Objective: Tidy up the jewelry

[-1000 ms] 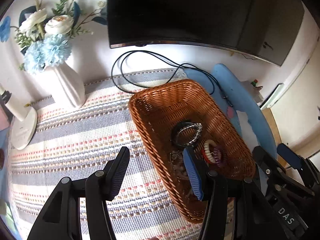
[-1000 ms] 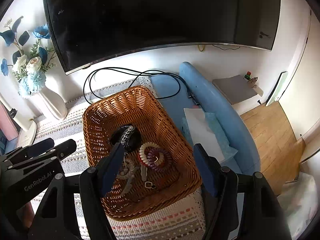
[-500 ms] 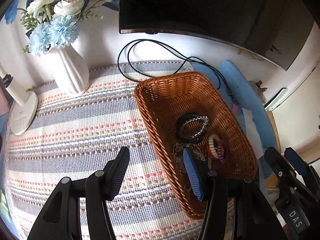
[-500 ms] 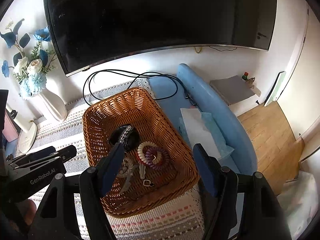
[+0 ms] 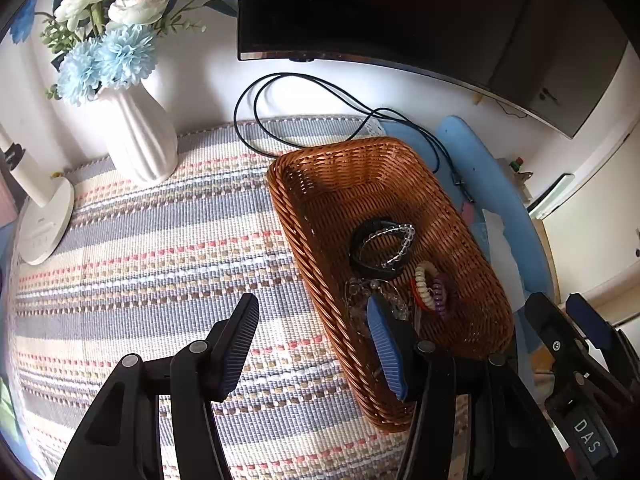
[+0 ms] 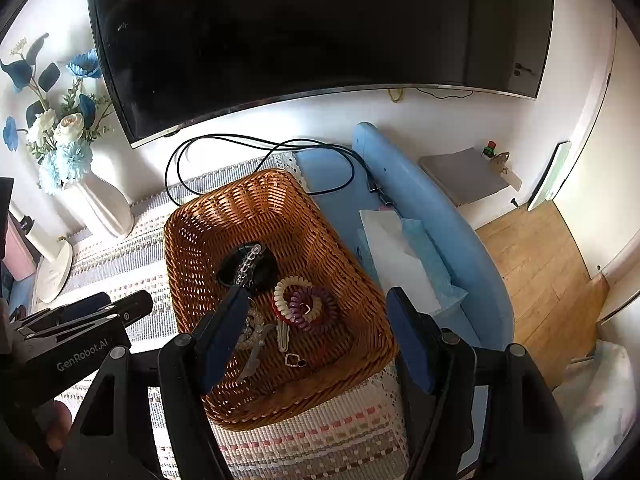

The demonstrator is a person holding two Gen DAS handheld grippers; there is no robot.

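Both of my hand-held grippers, left point(image 5: 312, 344) and right point(image 6: 316, 340), hang wide open and empty above the wicker basket point(image 6: 200, 224), where the jewelry point(image 6: 304, 304) lies heaped, presumably gathered for sorting. Only the right view shows the small pendant point(image 6: 295, 360) and hair clip point(image 6: 282, 336).

Rough woven wicker basket point(image 5: 404, 172) on coarse woven cloth mat point(image 5: 160, 248).

Left wrist view looked down from above the striped mat point(image 5: 160, 248), basket point(image 5: 472, 240) at its right, right wrist view sat closer over the same basket point(image 6: 192, 240), both faced the screen point(image 5: 400, 8) and wall, sharing basket, vase point(image 6: 100, 204), cable point(image 6: 256, 144)
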